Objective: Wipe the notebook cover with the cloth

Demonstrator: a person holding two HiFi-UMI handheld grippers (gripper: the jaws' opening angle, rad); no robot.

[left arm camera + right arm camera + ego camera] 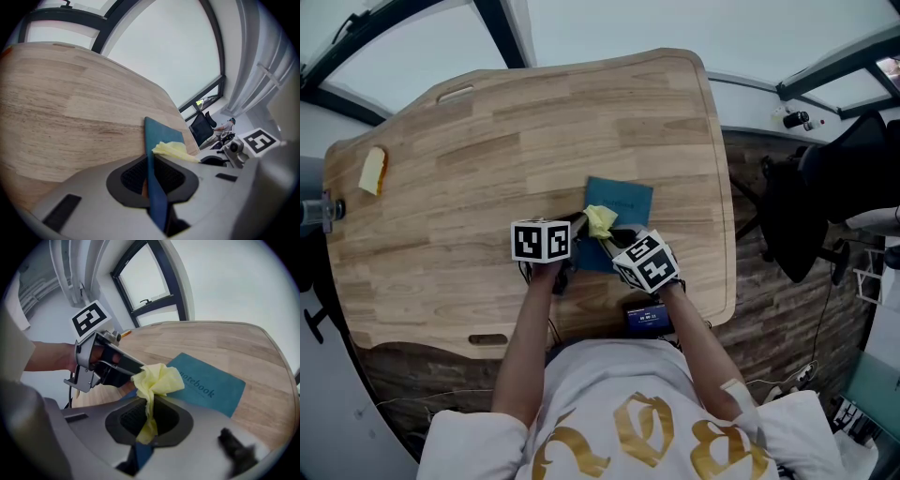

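The left claw (151, 164) is closed on the near edge of the blue notebook (213, 386). This edge is pinched between its jaws, and the rest of the cover stretches forward from it on the wooden table (487, 141). The right claw (149, 414) is closed on the yellow cloth (157, 380), which bunches out in front of its jaws. The bunch hangs over the near corner of the notebook, just beside the tips of the left claw. Ahead and to the right of the right claw the cover is bare. Behind the right claw, at the table's near edge, lies a small black device (645, 317). A yellow piece (372, 171) lies well apart, far to the left of the left claw. A black chair (825, 187) stands off the table, to the right.
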